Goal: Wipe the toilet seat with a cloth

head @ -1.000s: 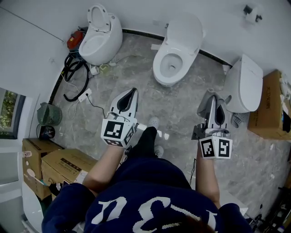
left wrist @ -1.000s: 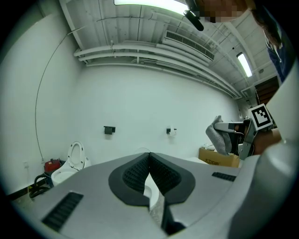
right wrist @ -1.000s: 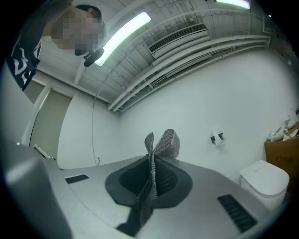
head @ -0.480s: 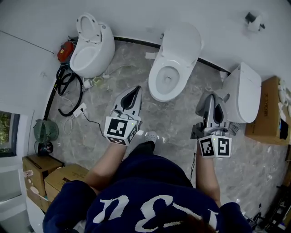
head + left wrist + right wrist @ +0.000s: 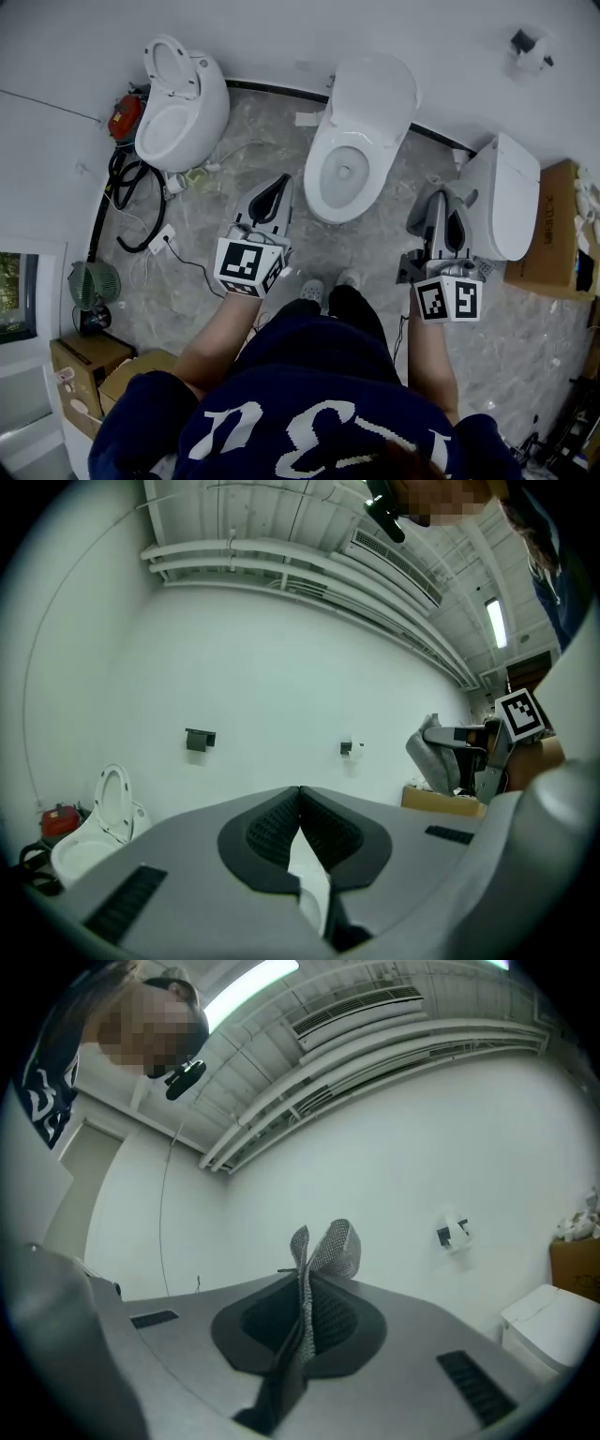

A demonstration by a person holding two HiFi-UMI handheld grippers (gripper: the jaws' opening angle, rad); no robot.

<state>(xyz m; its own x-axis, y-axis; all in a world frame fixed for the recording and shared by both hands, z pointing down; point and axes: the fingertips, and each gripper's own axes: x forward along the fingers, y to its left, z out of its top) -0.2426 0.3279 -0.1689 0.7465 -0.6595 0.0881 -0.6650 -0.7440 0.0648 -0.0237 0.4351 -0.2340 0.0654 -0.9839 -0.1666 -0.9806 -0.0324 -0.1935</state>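
**Cloth in hand, seat not yet touched**

The wiping has not begun, as far as the pictures show. The person stands on the grey marbled floor facing the white ceramic toilet with its lid raised. This is the middle of three toilets along the wall. Its oval white toilet seat lies down around the bowl and nothing rests on it.

The right gripper is held on the near right of that toilet, well clear of the seat. Its jaws are clamped on a grey woven cloth, and a folded loop of the cloth stands up past the jaw tips.

The left gripper hangs on the near left of the toilet, also apart from it. Its jaws meet at the tips with nothing between them.

So the cloth is gripped and the person is in position. Judging from this, the whole of the wipe remains. The cloth must be brought down onto the seat and passed round the ring.
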